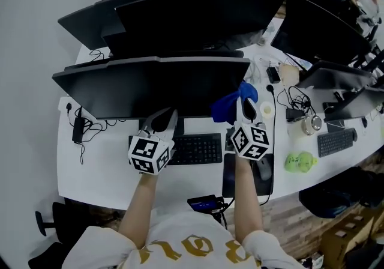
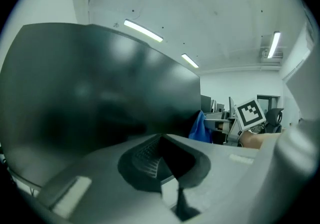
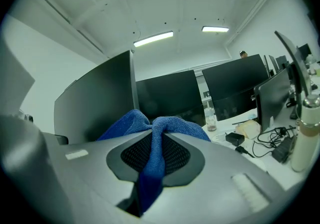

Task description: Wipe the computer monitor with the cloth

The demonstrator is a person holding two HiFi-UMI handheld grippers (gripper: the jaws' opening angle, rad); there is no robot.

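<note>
The wide dark monitor (image 1: 150, 87) stands at the back of the white desk, just ahead of both grippers. A blue cloth (image 1: 231, 104) is bunched against the monitor's lower right corner, and my right gripper (image 1: 248, 111) is shut on it. In the right gripper view the cloth (image 3: 152, 143) is pinched between the pads and spills over their tips, with the monitor's edge (image 3: 95, 103) to the left. My left gripper (image 1: 162, 120) sits below the screen's middle, shut and empty. The left gripper view is filled by the screen (image 2: 100, 93), with the cloth (image 2: 199, 127) at its right edge.
A black keyboard (image 1: 195, 148) lies under the grippers, with a mouse (image 1: 264, 169) on a dark mat to its right. Cables, a green object (image 1: 299, 161) and a second keyboard (image 1: 336, 142) crowd the right of the desk. More monitors (image 1: 198, 15) stand behind.
</note>
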